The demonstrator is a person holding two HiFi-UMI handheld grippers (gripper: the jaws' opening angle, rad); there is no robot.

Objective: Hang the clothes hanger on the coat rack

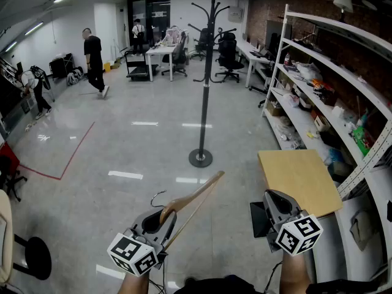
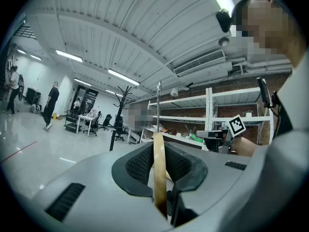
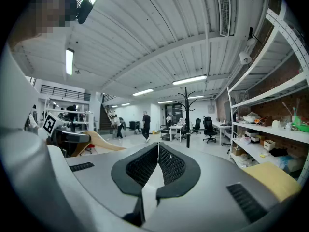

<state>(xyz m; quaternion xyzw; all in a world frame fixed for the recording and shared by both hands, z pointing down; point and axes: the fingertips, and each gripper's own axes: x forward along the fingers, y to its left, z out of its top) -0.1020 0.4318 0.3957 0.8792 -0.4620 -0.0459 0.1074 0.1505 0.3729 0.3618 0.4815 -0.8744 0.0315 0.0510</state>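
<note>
A wooden clothes hanger (image 1: 193, 199) slants up to the right from my left gripper (image 1: 164, 217), which is shut on its lower end. In the left gripper view the hanger's wood (image 2: 159, 173) stands edge-on between the pads, and its metal hook rises above them. The black coat rack (image 1: 208, 72) stands upright on its round base on the floor, well ahead of both grippers. The rack also shows far off in the left gripper view (image 2: 117, 120) and the right gripper view (image 3: 187, 115). My right gripper (image 1: 270, 196) is low at the right, shut and empty (image 3: 157, 146).
White shelving (image 1: 343, 90) full of clutter lines the right side, with a wooden tabletop (image 1: 300, 179) in front of it near my right gripper. Desks and office chairs (image 1: 177, 51) stand at the back. People (image 1: 94, 60) walk at the far left. A black stool (image 1: 33, 256) is at the lower left.
</note>
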